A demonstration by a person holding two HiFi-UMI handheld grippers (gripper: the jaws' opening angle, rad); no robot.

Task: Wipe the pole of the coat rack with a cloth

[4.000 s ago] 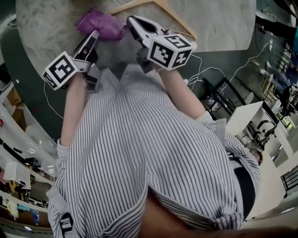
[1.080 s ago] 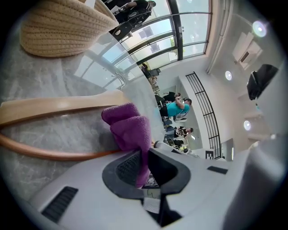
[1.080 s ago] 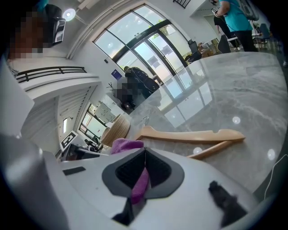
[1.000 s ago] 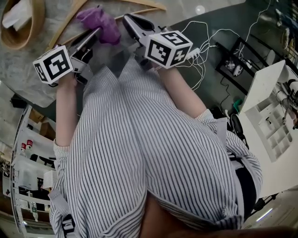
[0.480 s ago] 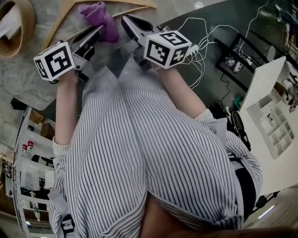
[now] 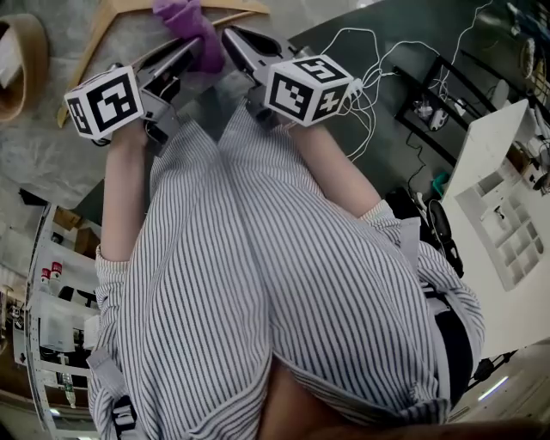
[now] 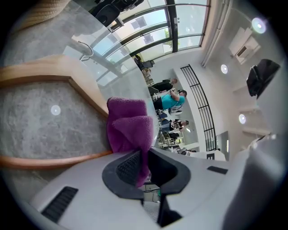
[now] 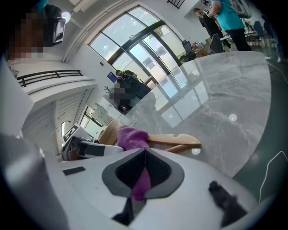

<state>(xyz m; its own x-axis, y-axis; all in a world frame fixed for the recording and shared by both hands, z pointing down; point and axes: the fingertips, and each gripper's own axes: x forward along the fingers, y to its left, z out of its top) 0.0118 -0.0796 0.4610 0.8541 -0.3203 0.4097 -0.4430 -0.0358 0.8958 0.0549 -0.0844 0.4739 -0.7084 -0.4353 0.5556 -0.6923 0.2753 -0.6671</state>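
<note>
We are holding the purple cloth (image 6: 187,19) over the grey marble table (image 6: 43,155), the left gripper (image 6: 191,47) and the right gripper (image 6: 232,39) each clamping it tight. A wooden hanger (image 6: 103,21) is lying just behind it, and a woven basket (image 6: 26,73) nearby is holding something white.

The cloth (image 6: 182,15), a low heap ahead of the left tool (image 6: 193,47) four seconds ago, now stands bunched narrow between it and the right tool (image 6: 228,36). The desk (image 6: 51,155) has slid off leftward, and a basket (image 6: 34,51) now shows beyond the left tool.
</note>
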